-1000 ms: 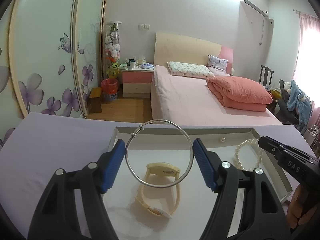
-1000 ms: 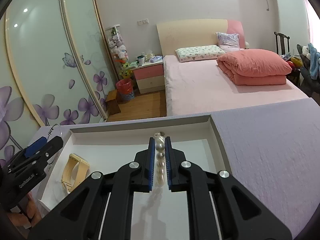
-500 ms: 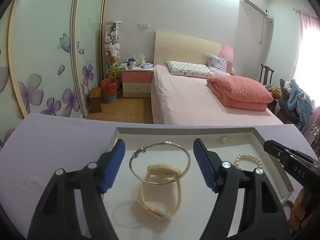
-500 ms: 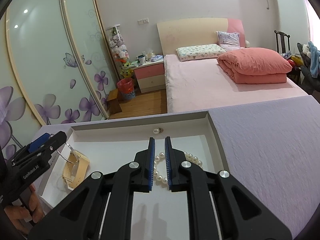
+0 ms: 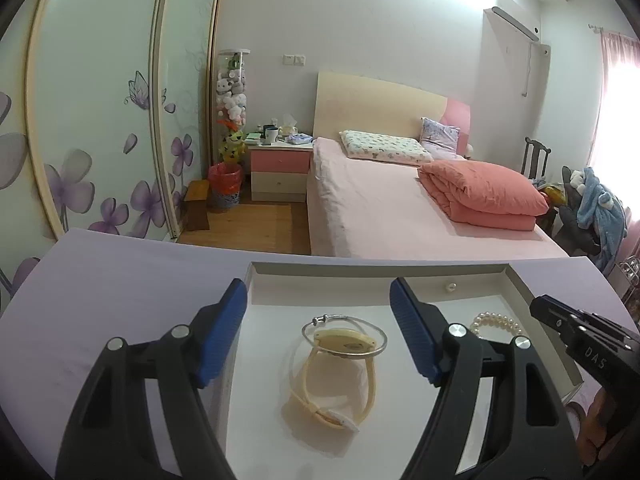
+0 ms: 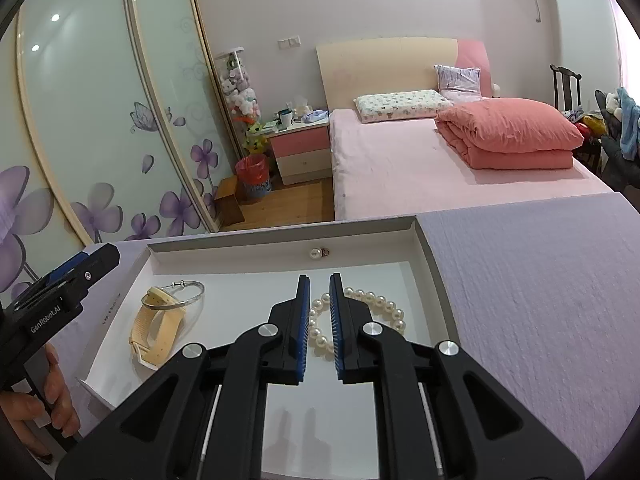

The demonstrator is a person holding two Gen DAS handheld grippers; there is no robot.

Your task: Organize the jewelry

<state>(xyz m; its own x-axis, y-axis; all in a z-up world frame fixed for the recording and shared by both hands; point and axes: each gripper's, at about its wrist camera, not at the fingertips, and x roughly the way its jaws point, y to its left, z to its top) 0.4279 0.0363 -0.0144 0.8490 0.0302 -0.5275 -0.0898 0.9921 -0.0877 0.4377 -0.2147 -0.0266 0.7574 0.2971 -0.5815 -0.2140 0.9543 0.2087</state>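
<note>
Jewelry lies in a shallow white tray (image 5: 516, 280) on the lilac-covered bench (image 5: 120, 280). In the left wrist view, a silver bangle (image 5: 345, 334) rests flat on the tray floor, overlapping the face of a cream watch (image 5: 340, 364). The left gripper (image 5: 318, 320) hovers over them with its jaws opening, blue pads well clear of the bangle on either side and pressing on nothing. A pearl bracelet (image 5: 494, 320) shows past the right-hand finger, and a small earring (image 5: 450, 287) sits near the far wall.

In the right wrist view, the right gripper (image 6: 319, 304) is nearly closed and holds nothing; the pearl bracelet (image 6: 376, 304) lies on the tray (image 6: 280, 240) beneath and beyond its tips. The watch (image 6: 154, 328) and bangle (image 6: 190, 294) lie at the left, the earring (image 6: 318, 253) by the far wall.
</note>
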